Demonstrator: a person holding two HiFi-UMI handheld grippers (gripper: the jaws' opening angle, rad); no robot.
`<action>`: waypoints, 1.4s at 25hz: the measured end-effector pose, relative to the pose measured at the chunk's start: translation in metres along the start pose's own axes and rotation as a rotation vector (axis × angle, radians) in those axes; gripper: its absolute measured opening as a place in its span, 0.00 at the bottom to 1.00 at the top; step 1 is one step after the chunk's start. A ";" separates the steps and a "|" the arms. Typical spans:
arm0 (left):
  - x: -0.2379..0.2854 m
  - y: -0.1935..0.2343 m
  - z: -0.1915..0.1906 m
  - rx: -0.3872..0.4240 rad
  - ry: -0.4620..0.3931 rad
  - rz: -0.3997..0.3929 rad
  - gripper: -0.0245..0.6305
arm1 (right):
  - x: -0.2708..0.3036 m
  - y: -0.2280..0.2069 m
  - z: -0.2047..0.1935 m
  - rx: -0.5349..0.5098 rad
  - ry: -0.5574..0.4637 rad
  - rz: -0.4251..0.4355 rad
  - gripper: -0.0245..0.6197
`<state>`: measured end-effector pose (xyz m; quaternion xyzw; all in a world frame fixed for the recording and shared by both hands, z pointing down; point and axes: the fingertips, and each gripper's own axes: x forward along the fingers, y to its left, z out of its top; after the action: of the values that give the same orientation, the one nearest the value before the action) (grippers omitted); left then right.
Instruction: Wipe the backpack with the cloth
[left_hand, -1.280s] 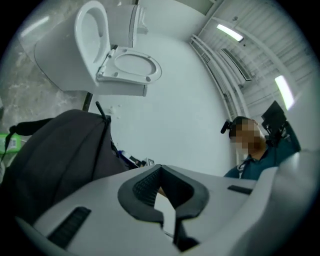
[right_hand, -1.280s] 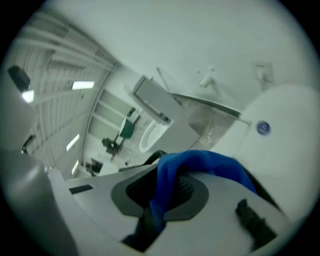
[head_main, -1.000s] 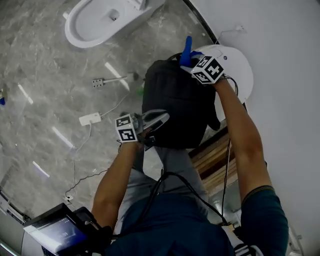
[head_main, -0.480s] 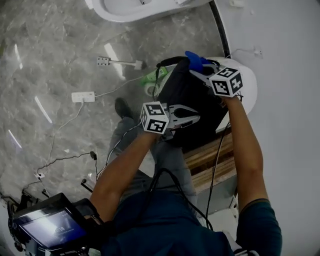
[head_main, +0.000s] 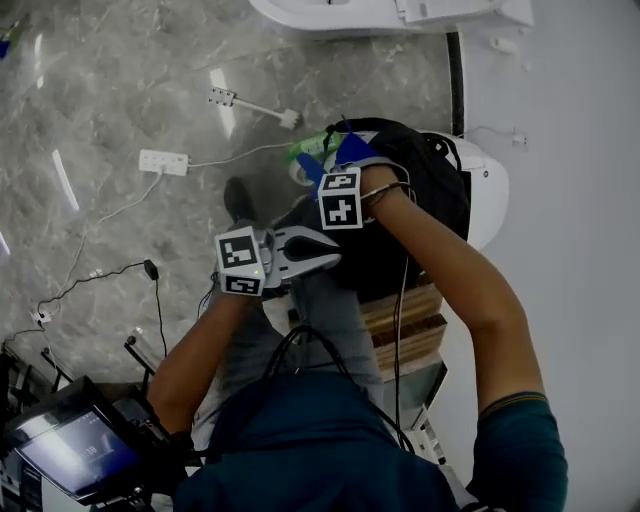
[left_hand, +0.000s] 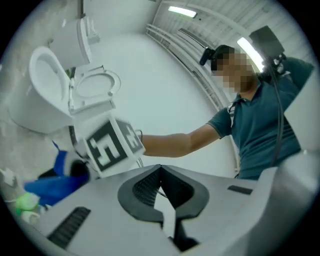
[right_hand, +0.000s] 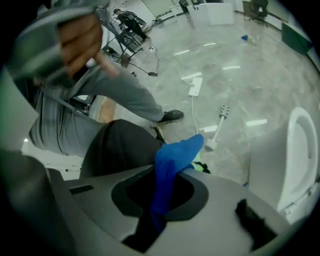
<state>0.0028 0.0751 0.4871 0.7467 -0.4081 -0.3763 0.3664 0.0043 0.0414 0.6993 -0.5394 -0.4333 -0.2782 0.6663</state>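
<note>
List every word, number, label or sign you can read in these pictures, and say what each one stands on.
None: no text in any view can be read.
Marker cube and second marker cube: black-and-white square patterns only, not letters or digits.
Lit screen at the lower left of the head view: whatever it displays is too small and blurred to read.

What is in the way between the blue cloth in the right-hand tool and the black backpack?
Nothing visible. The right gripper is shut on the blue fabric cloth, which hangs right beside the black fabric backpack with no object between them. Whether they touch cannot be told.
</note>
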 end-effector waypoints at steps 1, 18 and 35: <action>-0.028 -0.002 0.004 0.030 -0.002 0.057 0.04 | 0.007 0.018 0.018 -0.020 -0.007 0.047 0.10; -0.187 0.008 0.002 0.161 -0.043 0.458 0.04 | 0.026 0.036 0.028 -0.055 0.177 0.085 0.09; -0.210 0.015 -0.001 0.195 -0.011 0.566 0.04 | 0.010 0.000 -0.021 0.242 0.185 -0.168 0.09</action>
<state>-0.0816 0.2554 0.5554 0.6331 -0.6361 -0.2222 0.3810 0.0154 0.0221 0.7072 -0.3893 -0.4440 -0.3273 0.7377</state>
